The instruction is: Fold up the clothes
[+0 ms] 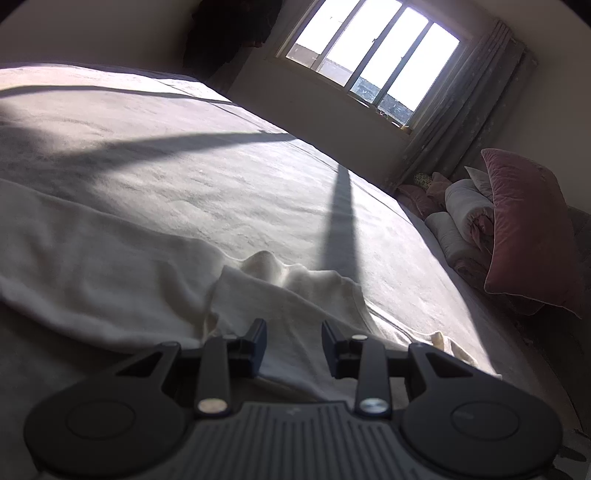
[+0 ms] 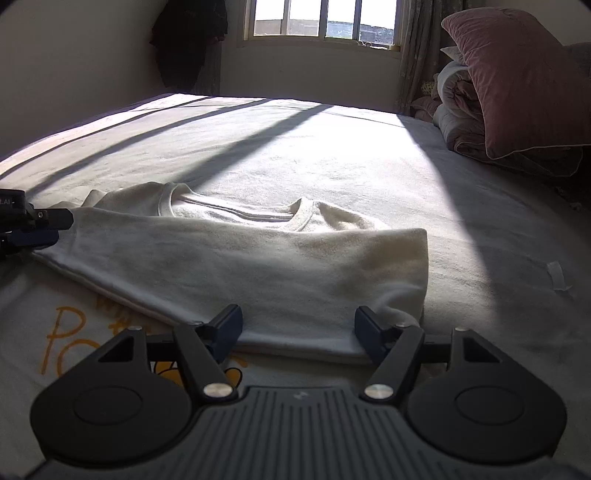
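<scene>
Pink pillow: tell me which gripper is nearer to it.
Right. The right gripper is open over the white sweatshirt's folded edge, on the pink pillow's side; the left gripper sits at the sweatshirt's far end.

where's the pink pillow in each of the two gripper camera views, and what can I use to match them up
Left wrist view: the pink pillow stands at the right edge, mid-height, propped against rolled bedding.
Right wrist view: the pink pillow fills the upper right corner, leaning on the same rolled bedding.
Shared landmark: the window on the far wall, left of the pillow in both.
</scene>
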Demonstrator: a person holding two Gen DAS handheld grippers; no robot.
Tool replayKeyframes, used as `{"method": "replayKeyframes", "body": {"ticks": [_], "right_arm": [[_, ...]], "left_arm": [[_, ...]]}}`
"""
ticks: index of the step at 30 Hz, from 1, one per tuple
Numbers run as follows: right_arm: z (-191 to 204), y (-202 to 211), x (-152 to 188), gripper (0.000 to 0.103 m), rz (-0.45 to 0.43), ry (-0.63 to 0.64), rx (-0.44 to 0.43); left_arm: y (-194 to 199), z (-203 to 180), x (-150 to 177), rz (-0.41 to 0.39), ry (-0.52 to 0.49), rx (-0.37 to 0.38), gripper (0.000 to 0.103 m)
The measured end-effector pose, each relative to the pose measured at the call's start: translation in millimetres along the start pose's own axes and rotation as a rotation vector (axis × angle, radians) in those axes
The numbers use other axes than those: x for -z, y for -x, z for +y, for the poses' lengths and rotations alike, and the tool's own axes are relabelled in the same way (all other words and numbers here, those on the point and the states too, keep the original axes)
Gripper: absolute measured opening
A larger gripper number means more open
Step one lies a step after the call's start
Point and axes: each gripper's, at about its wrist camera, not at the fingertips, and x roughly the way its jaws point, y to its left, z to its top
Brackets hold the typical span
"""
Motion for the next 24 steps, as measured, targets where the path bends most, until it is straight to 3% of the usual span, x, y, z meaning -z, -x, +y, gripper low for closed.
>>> {"method": "replayKeyframes", "body": {"ticks": [5, 9, 12, 16, 21, 24], "right_arm": [[1, 6, 1, 0.074, -0.034, 0.002, -0.011], [-3, 8, 0, 0.081, -0.054, -0.029, -0.048], [-5, 8, -1, 0.082, -0.056, -0.042, -0.062], [-4, 9, -2, 0.082, -0.059, -0.05, -0.071], [-4, 10, -2, 0.083, -0.066, -0.063, -0.085], [-3, 10, -2, 0.083, -0.066, -0.065, -0.088]], "left_arm": [[13, -5, -8, -0.045, 0.009, -0.082, 0.05], [29, -3, -16, -0.089, -0.005, -0.186, 0.071], [42, 1, -22, -0.121, -0.012, -0.264, 0.075], [67, 30, -27, -0.18, 0.066, -0.404, 0.076], [88, 62, -28, -0.233, 0.177, -0.513, 0.076], [87, 77, -28, -0.22, 0.229, -0.541, 0.076]]}}
